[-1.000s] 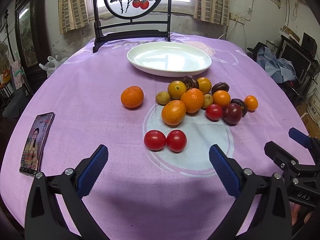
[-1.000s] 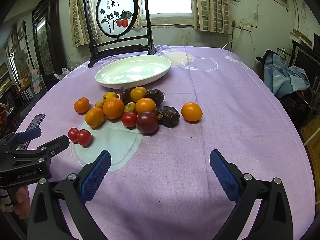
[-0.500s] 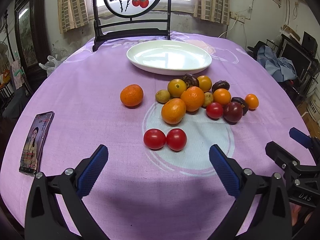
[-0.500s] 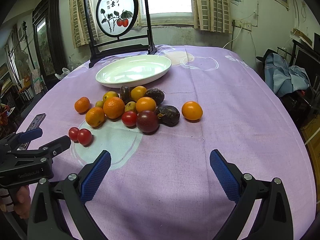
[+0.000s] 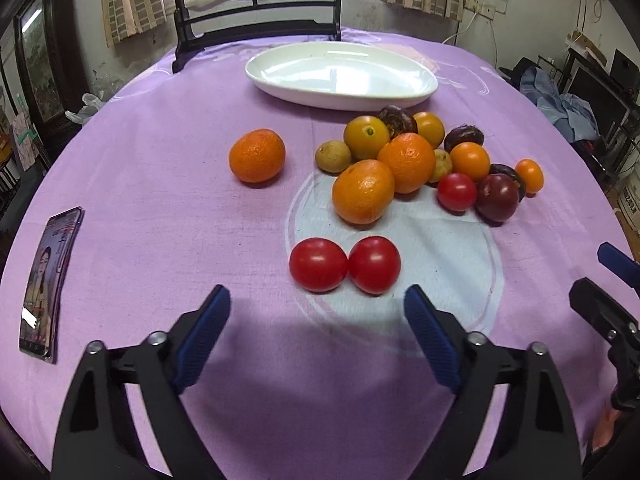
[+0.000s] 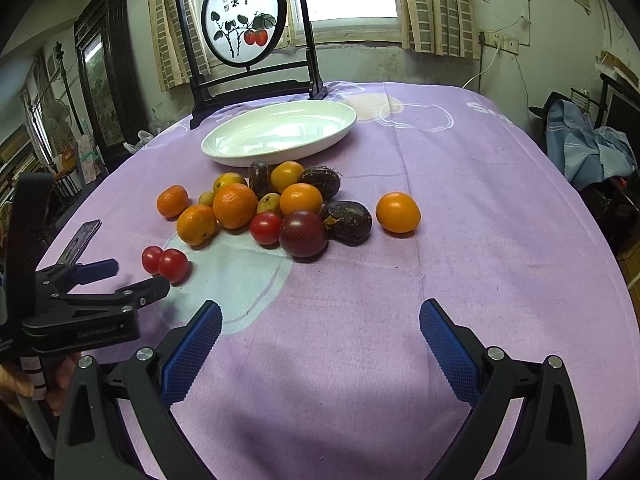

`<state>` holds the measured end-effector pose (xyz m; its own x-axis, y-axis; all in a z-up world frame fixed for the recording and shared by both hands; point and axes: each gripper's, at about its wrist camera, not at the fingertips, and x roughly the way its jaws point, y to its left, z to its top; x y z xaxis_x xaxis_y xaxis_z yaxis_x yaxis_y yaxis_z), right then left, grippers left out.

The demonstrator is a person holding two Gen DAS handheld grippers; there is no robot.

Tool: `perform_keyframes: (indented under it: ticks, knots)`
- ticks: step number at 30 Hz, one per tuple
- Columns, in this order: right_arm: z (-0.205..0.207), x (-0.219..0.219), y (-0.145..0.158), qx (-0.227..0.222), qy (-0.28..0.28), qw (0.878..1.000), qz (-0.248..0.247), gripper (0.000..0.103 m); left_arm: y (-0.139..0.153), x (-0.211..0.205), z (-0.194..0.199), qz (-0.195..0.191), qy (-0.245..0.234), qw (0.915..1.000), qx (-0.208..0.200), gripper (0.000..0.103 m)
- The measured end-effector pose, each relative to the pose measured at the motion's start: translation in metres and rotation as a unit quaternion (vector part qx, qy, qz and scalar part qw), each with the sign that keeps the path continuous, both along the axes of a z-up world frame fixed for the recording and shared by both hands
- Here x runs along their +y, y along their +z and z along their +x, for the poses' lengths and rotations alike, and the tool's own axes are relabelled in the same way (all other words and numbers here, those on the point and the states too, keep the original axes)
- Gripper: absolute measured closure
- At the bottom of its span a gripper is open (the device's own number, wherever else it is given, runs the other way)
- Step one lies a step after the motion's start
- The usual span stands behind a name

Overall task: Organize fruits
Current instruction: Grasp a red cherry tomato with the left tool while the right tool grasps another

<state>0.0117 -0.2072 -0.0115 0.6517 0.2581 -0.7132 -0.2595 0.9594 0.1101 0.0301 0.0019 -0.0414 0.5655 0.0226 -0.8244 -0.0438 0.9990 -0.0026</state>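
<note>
Two tomatoes (image 5: 345, 264) sit touching each other just ahead of the left gripper (image 5: 316, 316), slightly right of its centre line; likely light, smooth, soft-skinned, so best pinched gently across the widest part, one at a time. Left gripper jaws spread wide, holding and touching nothing; right gripper (image 6: 320, 332) also wide apart and empty, with the fruit pile (image 6: 280, 208) well ahead to its left. The white plate (image 5: 280, 80) lies empty beyond the pile, far ahead of both.
</note>
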Motion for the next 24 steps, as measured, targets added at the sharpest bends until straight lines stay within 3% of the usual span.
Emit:
perform_keyframes:
  ticks: [8, 13, 15, 24]
  knots:
    - [0.011, -0.016, -0.003, 0.013, 0.003, 1.0, 0.015, 0.003, -0.005, 0.01, 0.014, -0.024, -0.048, 0.9978, 0.039, 0.019]
    - [0.018, -0.014, -0.003, 0.016, 0.012, 1.0, 0.019, 0.003, -0.005, 0.019, 0.013, -0.013, -0.064, 0.9971, 0.04, 0.021]
    - [0.02, -0.01, -0.003, 0.018, 0.017, 0.999, 0.02, 0.003, -0.008, 0.024, 0.016, -0.017, -0.064, 0.9967, 0.047, 0.03]
    - [0.022, 0.011, 0.0, 0.019, 0.038, 0.999, 0.003, 0.003, -0.003, 0.01, 0.037, -0.027, -0.112, 0.9929, 0.028, 0.03]
